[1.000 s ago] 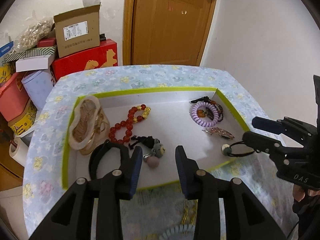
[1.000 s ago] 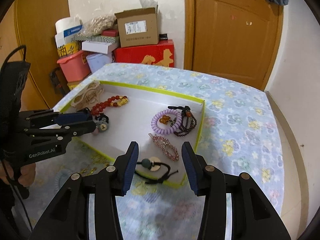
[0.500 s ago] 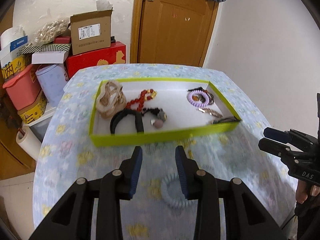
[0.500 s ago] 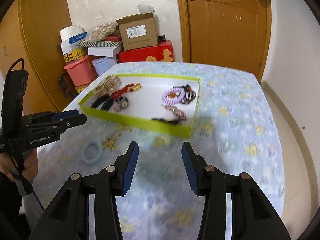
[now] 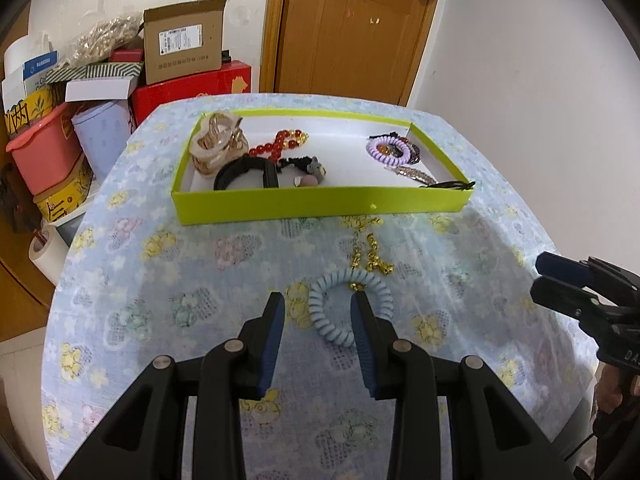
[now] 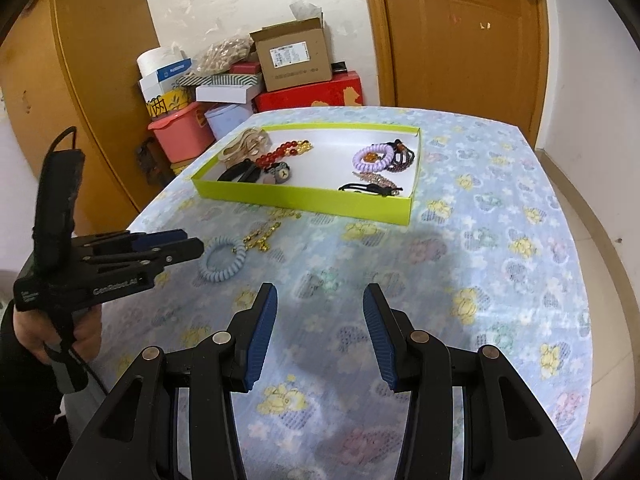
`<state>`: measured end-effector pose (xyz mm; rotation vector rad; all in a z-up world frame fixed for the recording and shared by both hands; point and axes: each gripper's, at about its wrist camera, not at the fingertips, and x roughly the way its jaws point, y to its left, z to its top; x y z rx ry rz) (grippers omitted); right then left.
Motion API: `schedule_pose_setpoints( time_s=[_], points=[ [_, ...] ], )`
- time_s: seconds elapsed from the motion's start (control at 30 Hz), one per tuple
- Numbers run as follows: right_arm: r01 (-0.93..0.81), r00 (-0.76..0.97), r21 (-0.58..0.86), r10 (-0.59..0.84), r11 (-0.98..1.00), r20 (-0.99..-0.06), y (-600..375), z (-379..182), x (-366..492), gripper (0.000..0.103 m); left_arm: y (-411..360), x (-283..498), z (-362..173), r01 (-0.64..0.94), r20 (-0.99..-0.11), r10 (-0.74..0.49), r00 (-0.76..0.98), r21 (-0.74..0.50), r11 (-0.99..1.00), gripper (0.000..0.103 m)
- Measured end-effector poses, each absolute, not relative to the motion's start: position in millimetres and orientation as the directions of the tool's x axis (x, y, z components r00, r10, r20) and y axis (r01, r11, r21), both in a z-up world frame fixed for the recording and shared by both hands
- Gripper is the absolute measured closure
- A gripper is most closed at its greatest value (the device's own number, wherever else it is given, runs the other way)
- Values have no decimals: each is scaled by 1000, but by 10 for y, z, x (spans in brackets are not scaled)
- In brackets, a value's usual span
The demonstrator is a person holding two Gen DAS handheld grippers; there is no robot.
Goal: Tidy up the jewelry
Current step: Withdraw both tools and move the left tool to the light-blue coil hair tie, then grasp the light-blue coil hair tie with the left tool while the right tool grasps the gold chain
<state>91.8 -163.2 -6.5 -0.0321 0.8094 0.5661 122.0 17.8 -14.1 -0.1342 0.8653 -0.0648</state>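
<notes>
A lime-green tray (image 5: 320,203) (image 6: 304,200) on the flowered tablecloth holds several pieces: a beige claw clip (image 5: 216,146), red beads (image 5: 276,146), a purple coil tie (image 5: 388,150) (image 6: 374,159), a black headband (image 5: 244,172). A light blue coil hair tie (image 5: 351,306) (image 6: 223,261) and a gold chain (image 5: 370,254) (image 6: 264,236) lie on the cloth in front of the tray. My left gripper (image 5: 318,314) (image 6: 188,242) is open and empty, just before the blue tie. My right gripper (image 6: 320,312) (image 5: 546,276) is open and empty over bare cloth.
Boxes, a pink tub (image 5: 44,156) and a cardboard carton (image 5: 184,46) are stacked beyond the table's far left corner. A wooden door (image 5: 356,28) stands behind. The table edge curves close on the right (image 6: 600,320).
Both grippers have pulled back from over the tray toward the near side of the table. The blue coil tie and gold chain now show in front of the left gripper.
</notes>
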Motion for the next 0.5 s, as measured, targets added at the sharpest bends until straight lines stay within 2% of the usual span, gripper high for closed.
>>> schedule_pose_setpoints(
  time_s=[0.23,0.43,0.5],
  points=[
    [-494,542,192,473,848,-694,-1618,-104,951,57,170,1350,-275,-12,-779,-88,621,-122,992,67],
    [-485,539,197,469,852,-700,-1621,-143,995,57,74,1378,-290,3,-773,-37,633,-45,999,68],
    [-482,538,199,467,854,-702,-1621,-152,1008,57,54,1375,-286,2,-774,-19,633,-23,1000,81]
  ],
)
